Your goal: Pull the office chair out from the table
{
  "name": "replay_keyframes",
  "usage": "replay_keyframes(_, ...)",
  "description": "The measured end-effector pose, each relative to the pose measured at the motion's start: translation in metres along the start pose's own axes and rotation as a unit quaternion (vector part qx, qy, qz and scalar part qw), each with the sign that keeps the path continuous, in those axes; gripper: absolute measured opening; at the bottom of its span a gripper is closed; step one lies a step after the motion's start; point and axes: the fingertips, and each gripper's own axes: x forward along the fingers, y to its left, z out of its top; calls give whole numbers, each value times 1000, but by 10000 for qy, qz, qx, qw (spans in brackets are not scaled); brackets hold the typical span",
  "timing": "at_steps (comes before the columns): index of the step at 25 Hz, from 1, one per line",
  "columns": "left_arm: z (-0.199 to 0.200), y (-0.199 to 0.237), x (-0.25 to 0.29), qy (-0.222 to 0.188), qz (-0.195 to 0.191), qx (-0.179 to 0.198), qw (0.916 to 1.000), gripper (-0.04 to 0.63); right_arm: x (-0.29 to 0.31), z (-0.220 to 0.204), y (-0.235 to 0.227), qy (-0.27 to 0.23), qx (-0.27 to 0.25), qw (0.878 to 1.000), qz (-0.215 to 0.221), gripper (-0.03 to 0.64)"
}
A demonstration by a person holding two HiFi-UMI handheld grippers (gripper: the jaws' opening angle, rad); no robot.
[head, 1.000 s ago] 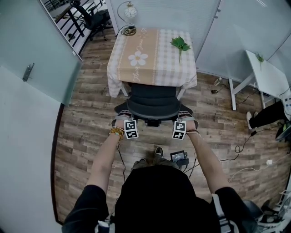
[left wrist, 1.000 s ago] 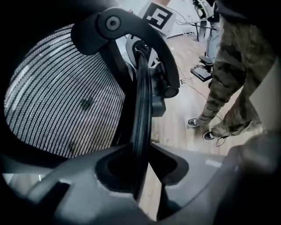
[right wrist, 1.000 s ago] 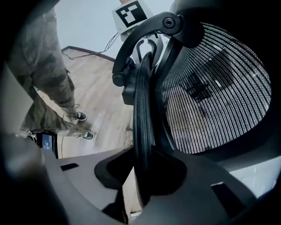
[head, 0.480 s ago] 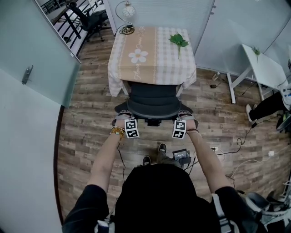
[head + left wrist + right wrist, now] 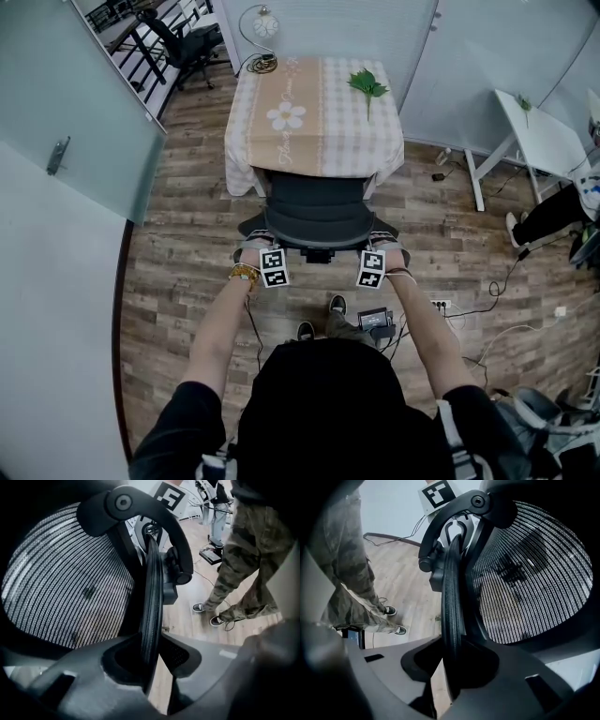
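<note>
Floor (image 5: 187, 244): wood planks; a small box (image 5: 373, 321) with cables lies just behind the chair, beside the person's shoes (image 5: 335, 305); as I judge it, casters rolling back could snag on these or run onto a foot
Counter (image 5: 314, 112): draped in a checked cloth that hangs over the near edge, with a leaf sprig (image 5: 367, 84) on top
Office chair (image 5: 317, 202): seat pushed in at the counter's near edge, partly under the cloth, backrest towards the person; if the seat or an arm catches the hem, the pull may drag the cloth and the sprig with it
Backrest rim (image 5: 152, 588): a thin, smooth, curved edge around the mesh; it looks likely to slide through a grip under a hard tug
Left claw (image 5: 152, 660): clamped on the rim's left side, the rim running straight between both jaws
Right claw (image 5: 452, 667): clamped on the rim's right side in the same way
Balance: if one side pulls harder, the chair probably swivels instead of rolling straight, twisting the rim out of a claw
</note>
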Motion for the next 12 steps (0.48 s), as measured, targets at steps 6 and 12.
replay_keyframes(6,-4,-5,-6,11,-64,-10,10000,120,-4,8,7,7,53,10000,-26,89)
replay_keyframes(12,-8,-17,-12,-21,-67,31,10000,120,-9,13,19,58,100,9999,-15,89)
